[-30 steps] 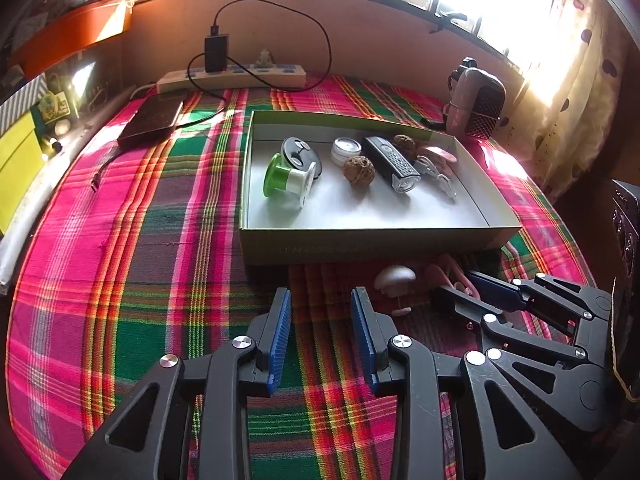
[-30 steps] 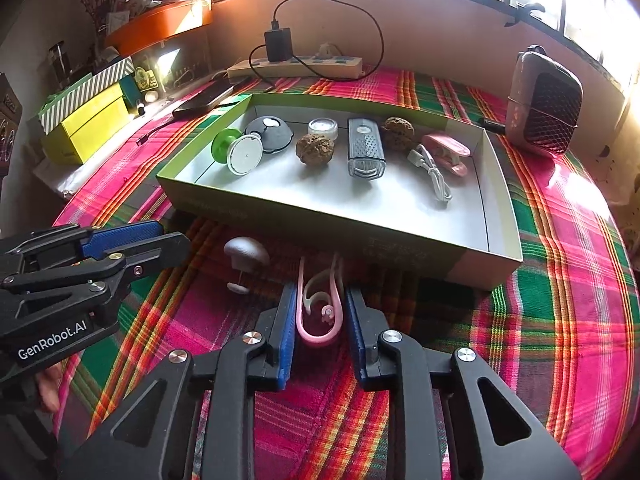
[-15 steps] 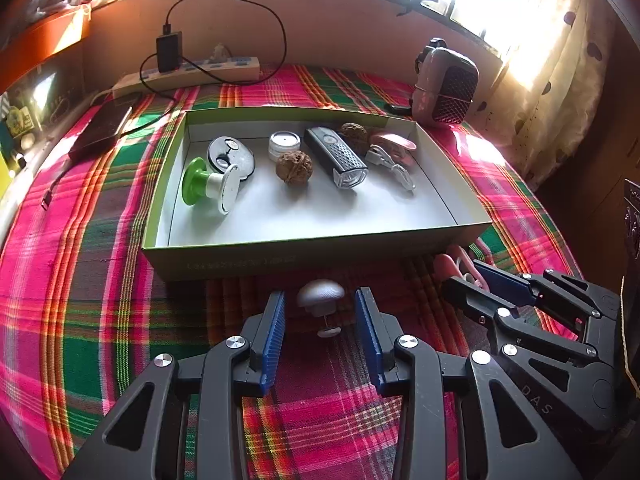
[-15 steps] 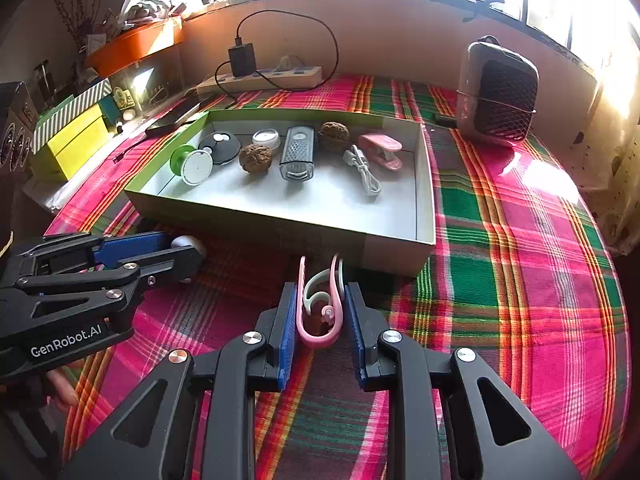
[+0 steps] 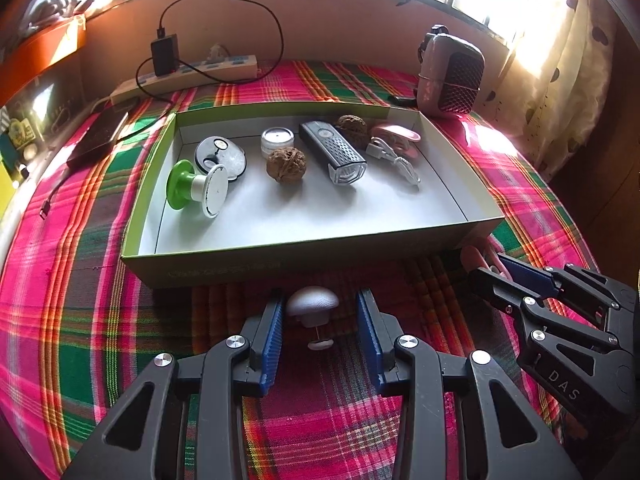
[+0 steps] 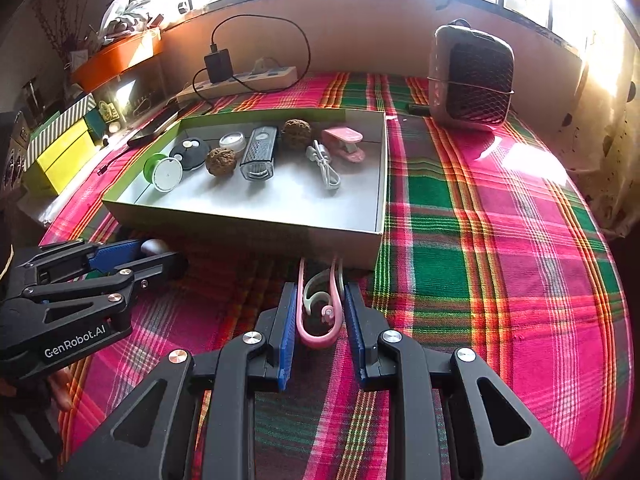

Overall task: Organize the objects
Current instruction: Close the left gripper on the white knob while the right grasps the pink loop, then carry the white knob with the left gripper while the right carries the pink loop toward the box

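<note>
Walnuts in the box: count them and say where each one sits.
2. One walnut lies mid-box between the green spool and the bike light; the other walnut sits near the back wall beside the pink clip. None seems hidden.

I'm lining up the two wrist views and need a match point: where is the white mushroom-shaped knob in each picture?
Left wrist view: the white knob sits low in the middle, between the open fingers of the left gripper, just in front of the box.
Right wrist view: only a sliver of it shows at the left, behind the left gripper's fingertips.
Shared landmark: the box's near wall.
</note>
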A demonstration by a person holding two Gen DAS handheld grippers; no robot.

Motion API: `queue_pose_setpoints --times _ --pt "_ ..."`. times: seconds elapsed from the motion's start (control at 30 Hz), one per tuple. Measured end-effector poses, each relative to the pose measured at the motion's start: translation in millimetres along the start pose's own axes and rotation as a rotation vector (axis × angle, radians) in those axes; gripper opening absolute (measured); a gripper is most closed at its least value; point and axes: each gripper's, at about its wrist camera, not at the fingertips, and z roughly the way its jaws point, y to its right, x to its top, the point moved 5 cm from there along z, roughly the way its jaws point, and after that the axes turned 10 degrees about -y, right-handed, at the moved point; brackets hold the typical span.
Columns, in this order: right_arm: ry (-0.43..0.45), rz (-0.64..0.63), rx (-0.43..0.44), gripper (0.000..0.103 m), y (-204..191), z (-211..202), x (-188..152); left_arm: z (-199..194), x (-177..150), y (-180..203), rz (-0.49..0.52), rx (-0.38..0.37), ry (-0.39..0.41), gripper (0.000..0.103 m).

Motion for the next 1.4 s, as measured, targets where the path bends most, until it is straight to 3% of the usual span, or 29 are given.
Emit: queue_pose_setpoints --times 0.13,0.33,1.4 --pt "-0.003 -0.005 0.001 0.024 0.0 1.6 -0.5 0.5 0.2 0.2 -0.005 0.004 0.007 0.033" --pt "-0.009 -0.004 -0.002 0.024 0.5 3.0 -1.2 0.5 -0.3 -2.2 -0.002 0.021 0.013 0.024" --pt "-0.015 -0.004 -0.017 0.024 0.5 4.9 -1.6 -0.5 -1.0 -1.1 0.012 0.037 0.024 0.024"
